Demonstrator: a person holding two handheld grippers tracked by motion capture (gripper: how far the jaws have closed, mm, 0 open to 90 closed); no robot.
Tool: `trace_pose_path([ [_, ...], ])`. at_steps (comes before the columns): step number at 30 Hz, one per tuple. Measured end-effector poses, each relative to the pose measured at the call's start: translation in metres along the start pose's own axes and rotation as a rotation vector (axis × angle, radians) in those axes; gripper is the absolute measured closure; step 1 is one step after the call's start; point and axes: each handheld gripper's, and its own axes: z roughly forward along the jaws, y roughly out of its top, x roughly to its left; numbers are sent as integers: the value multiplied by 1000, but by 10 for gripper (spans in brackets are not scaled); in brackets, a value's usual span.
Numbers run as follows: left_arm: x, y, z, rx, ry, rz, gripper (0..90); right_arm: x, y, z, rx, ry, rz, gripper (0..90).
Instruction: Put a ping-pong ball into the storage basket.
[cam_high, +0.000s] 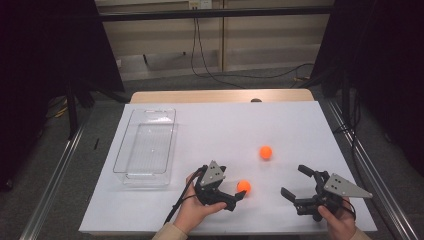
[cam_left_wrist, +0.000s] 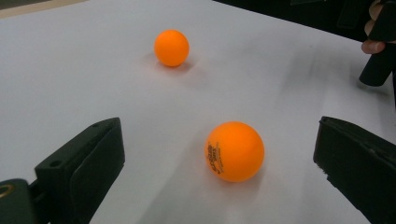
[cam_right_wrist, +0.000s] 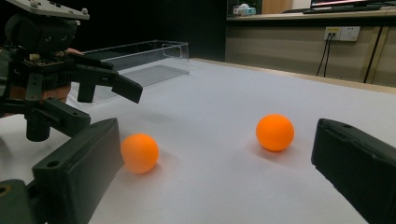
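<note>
Your left gripper (cam_high: 239, 196) sits low on the white table sheet (cam_high: 210, 127), its jaws spread wide around the near orange ball (cam_high: 243, 186). In the left gripper view that ball (cam_left_wrist: 235, 151) lies between the 2 black jaws, closer to the right one, touching neither; black print shows on its side. The second orange ball (cam_high: 265, 152) rests farther out on the sheet, well apart from both of your grippers.

Your right gripper (cam_high: 296, 182) hangs near the front right part of the sheet, jaws also wide and holding nothing. From its own view, the near ball (cam_right_wrist: 139, 153) shows just beside its left jaw and the far ball (cam_right_wrist: 275, 132) sits between the jaws, farther off.

The clear plastic bin (cam_high: 146, 146) stands at the left of the sheet with nothing in it.
</note>
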Motion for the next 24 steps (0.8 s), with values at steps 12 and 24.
trace_pose_path([
  [12,0,1,3,21,-13,-1,33,0,0,0,1,1,1,15],
  [24,-2,1,7,31,-15,-8,33,0,0,0,-1,2,1,15],
])
